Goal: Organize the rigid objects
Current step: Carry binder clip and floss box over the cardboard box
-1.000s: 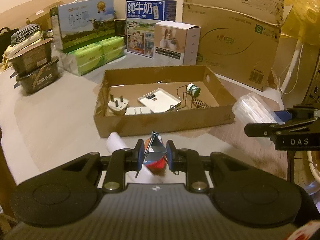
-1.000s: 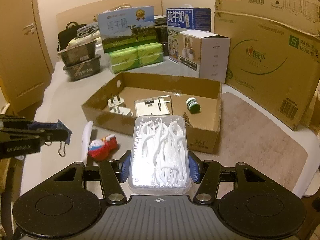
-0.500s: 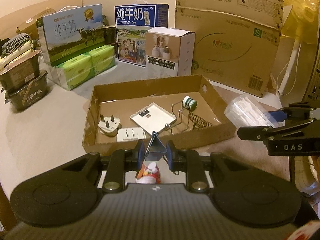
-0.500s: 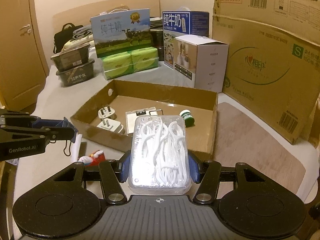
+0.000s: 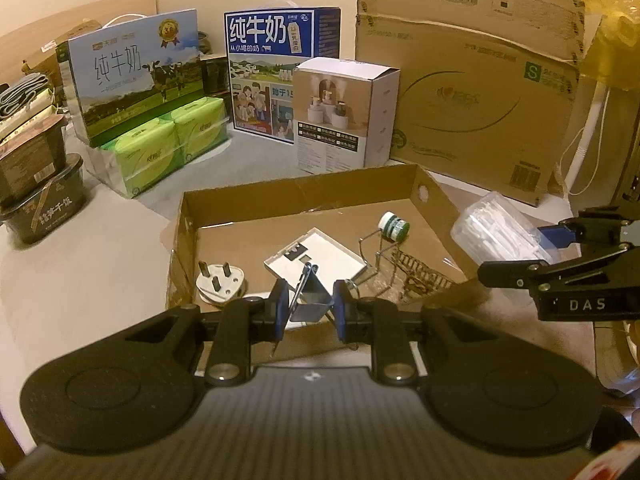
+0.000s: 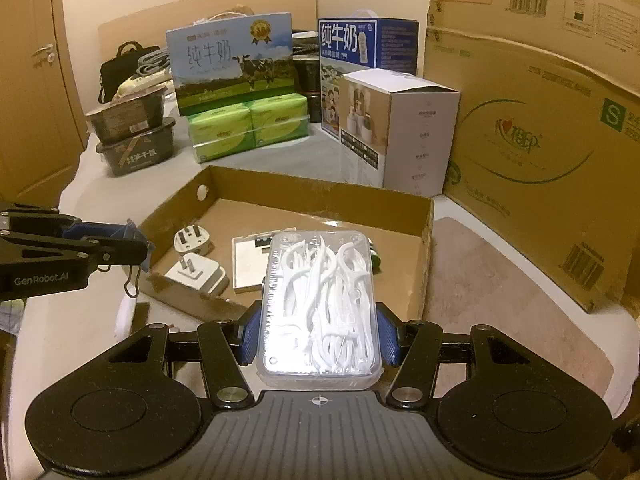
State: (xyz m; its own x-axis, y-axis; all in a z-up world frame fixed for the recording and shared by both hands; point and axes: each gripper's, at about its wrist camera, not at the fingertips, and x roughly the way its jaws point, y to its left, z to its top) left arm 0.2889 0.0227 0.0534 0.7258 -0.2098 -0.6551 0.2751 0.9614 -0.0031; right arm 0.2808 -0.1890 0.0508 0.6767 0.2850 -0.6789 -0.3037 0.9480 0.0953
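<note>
Left gripper (image 5: 309, 307) pinches a binder clip (image 5: 310, 296) above the cardboard tray (image 5: 304, 188); right gripper (image 6: 319, 336) clamps a clear floss-pick box (image 6: 320, 304).

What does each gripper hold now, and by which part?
The left gripper holds a binder clip by its sides. The right gripper holds a clear box of floss picks by its long sides.

tray (image 6: 426, 256) open from above | plugs (image 6: 191, 241) crowd left | right floor (image 6: 404, 252) seemingly free | boxes (image 6: 400, 132) behind
</note>
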